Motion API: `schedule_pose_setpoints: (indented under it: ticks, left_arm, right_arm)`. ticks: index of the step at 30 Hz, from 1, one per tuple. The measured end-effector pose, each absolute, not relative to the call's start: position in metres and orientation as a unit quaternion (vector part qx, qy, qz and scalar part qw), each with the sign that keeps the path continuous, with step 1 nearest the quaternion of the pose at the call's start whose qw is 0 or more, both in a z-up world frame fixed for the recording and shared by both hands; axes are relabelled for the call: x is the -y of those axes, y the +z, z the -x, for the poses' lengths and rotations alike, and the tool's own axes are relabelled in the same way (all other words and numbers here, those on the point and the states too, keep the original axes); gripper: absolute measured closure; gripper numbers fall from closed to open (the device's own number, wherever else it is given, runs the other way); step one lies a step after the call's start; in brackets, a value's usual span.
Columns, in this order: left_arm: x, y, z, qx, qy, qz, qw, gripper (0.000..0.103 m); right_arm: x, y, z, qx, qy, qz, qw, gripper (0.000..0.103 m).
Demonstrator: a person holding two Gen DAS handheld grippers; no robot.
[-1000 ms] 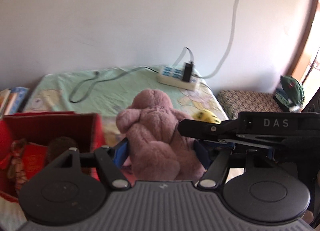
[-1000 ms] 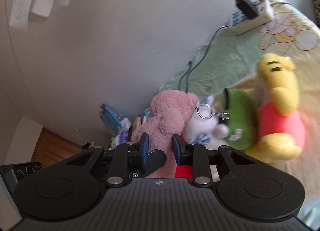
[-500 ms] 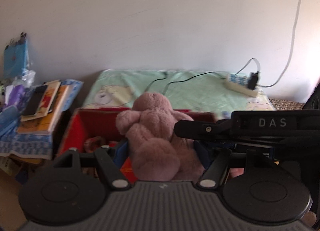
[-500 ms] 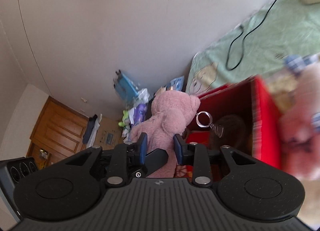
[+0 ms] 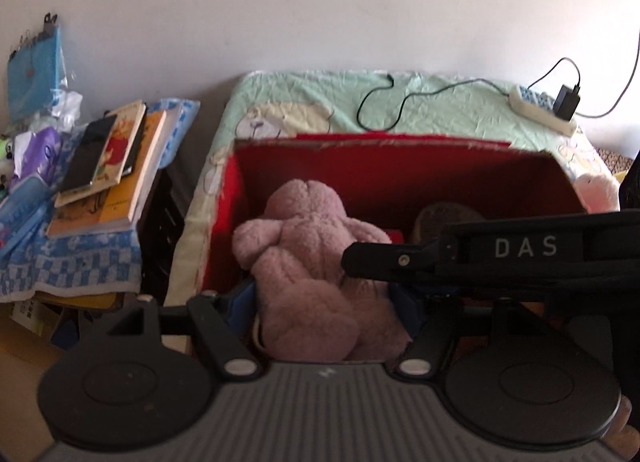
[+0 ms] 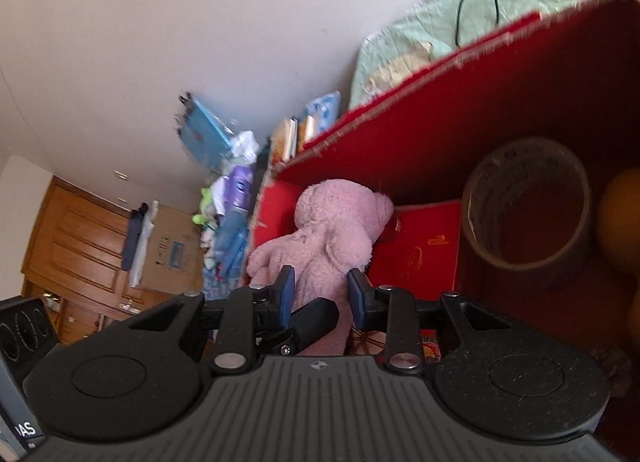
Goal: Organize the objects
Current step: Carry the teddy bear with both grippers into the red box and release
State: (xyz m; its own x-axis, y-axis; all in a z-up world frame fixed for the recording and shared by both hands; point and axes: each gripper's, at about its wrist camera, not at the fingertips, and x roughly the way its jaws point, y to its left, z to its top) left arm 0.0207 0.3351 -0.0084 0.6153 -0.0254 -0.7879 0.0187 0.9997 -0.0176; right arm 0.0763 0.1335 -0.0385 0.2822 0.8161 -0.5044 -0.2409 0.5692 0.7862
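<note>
A pink plush bear (image 5: 308, 262) with a nubby, fleecy coat and rounded limbs is held from both sides, its head inside the open top of a red box (image 5: 400, 166). The left gripper (image 5: 320, 302) pinches the bear's lower body between blue-padded fingers (image 5: 240, 298), with the toy filling the gap. The right gripper (image 6: 320, 296) also clamps the bear (image 6: 332, 230) between its blue pads (image 6: 286, 292), and its black bar crosses in front of the toy in the left view. The box has matte red walls with a frayed cardboard rim and sits on a bed (image 5: 440, 102) covered by a wrinkled pale green sheet. Inside the box lies a brown ring-shaped tape roll (image 6: 524, 214) beside a flat red packet (image 6: 420, 246). A stack of books (image 5: 112, 166) rests on a blue checked cloth to the left, and a white power strip (image 5: 540, 110) lies on the bed.
</note>
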Motion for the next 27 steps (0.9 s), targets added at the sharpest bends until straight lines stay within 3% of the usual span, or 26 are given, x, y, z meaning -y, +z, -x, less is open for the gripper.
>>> schedule_pose_setpoints:
  ticks: [14,17,27]
  left_arm:
    - [-0.337,-0.016,-0.021,-0.470,-0.009,-0.008,0.883,0.015]
    - [-0.332,-0.012,-0.015,-0.464,0.010,-0.030,0.885,0.007]
    - [-0.306,0.007,-0.004,-0.455,0.040,-0.050,0.888,0.006]
  right_arm:
    - [-0.146,-0.047,-0.079,-0.514,0.346,-0.265,0.739,0.069]
    - [-0.142,-0.044,-0.077,-0.505,0.351,-0.265,0.743,0.069]
    - [-0.111,-0.025,-0.060,-0.466,0.347,-0.248,0.775,0.069]
